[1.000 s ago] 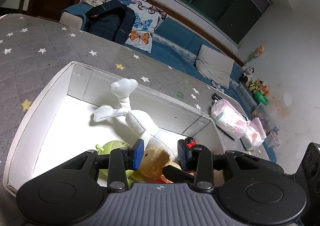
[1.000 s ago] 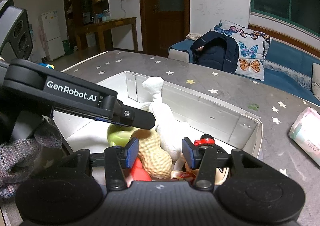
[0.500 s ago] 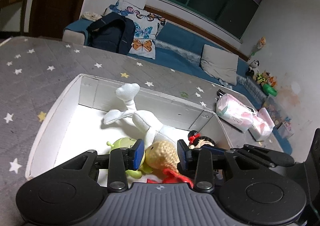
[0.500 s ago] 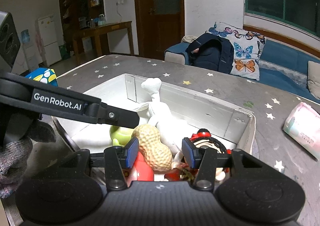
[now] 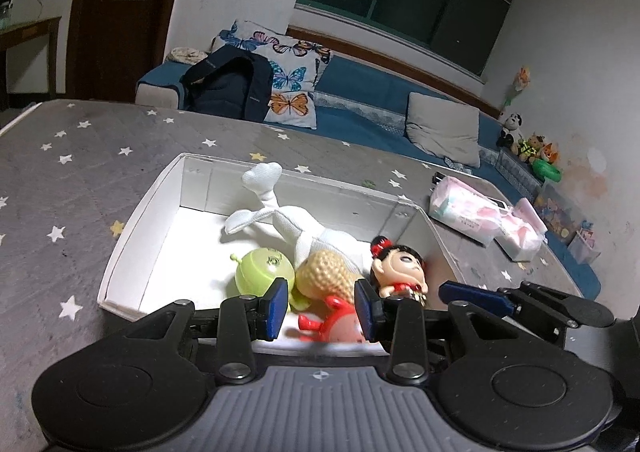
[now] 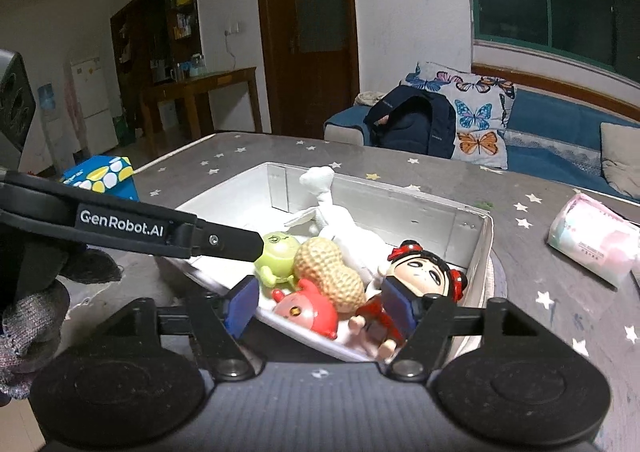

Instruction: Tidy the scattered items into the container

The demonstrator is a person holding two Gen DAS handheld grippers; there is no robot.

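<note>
A white box (image 5: 132, 228) (image 6: 400, 192) stands on the grey star-patterned blanket. Inside lie a white plush doll (image 5: 320, 228) (image 6: 344, 232), a green alien toy (image 5: 262, 266) (image 6: 280, 252), a peanut toy (image 5: 326, 272) (image 6: 332, 272), a red-pink toy (image 5: 340, 324) (image 6: 308, 308) and a black-haired doll in red (image 5: 400, 268) (image 6: 424, 272). My left gripper (image 5: 320, 308) hovers open over the box's near edge, gripping nothing. My right gripper (image 6: 318, 306) is beside it with its jaws opening. The red-pink toy lies in the box below its gap, untouched by the pads.
Pink tissue packs (image 5: 464, 212) (image 6: 592, 244) lie on the blanket right of the box. A blue dotted carton (image 6: 100, 176) sits beyond the blanket's left edge. A gloved hand (image 6: 24, 316) holds the left gripper. A sofa with a dark backpack (image 5: 232, 88) stands behind.
Both grippers have drawn back and risen from the box, so more of its contents shows. The right gripper's jaws have spread much wider. The left jaws look unchanged.
</note>
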